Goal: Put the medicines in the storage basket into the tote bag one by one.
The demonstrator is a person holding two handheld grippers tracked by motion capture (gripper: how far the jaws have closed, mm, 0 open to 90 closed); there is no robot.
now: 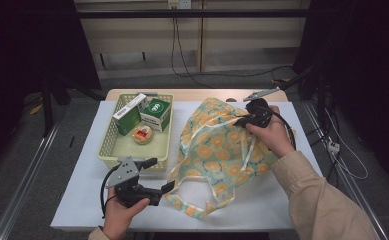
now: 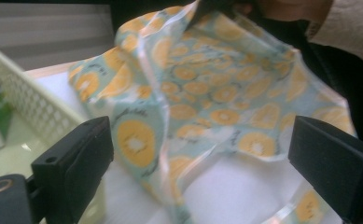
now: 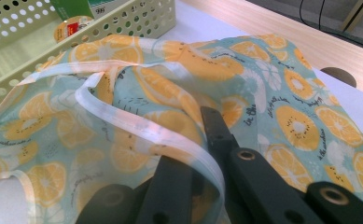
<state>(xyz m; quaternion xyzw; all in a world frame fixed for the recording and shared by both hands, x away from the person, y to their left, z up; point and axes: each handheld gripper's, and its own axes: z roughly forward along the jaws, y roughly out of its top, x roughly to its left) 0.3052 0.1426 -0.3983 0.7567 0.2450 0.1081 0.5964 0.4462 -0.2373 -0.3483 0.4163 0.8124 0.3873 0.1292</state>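
High view: fruit-print bag (image 1: 222, 145) lies mid-frame on the white-covered bench (image 1: 82, 200), propped up at its upper right corner, loose handles trailing toward lower centre. Right tool (image 1: 243, 120), upper right of centre, is clamped on the bag's top edge; the person's hand wraps the tool body, beige sleeve (image 1: 322, 200) running to the lower right corner. Left tool (image 1: 163, 176), lower left of centre, has jaws spread wide with nothing between them, one tip just beside the bag's lower left edge, the other near the basket's front rim. Pale green perforated basket (image 1: 111, 150) sits left of the bag, touching or nearly touching it; inside are two green-and-white boxes (image 1: 156, 114) at the far end and a small round red-and-yellow packet (image 1: 143, 134) in front of them. Left tool view: both black pads (image 2: 74, 161) stand far apart at lower left and lower right, bag (image 2: 202, 88) upright behind them, not gripped; basket wall (image 2: 34, 105) at left. Right tool view: jaws closed at bottom centre with the bag's white trim band (image 3: 137, 128) pinched between them, fabric (image 3: 272, 102) spreading across the frame, basket (image 3: 123, 21) at upper left, wood bench edge (image 3: 282, 32) at upper right.
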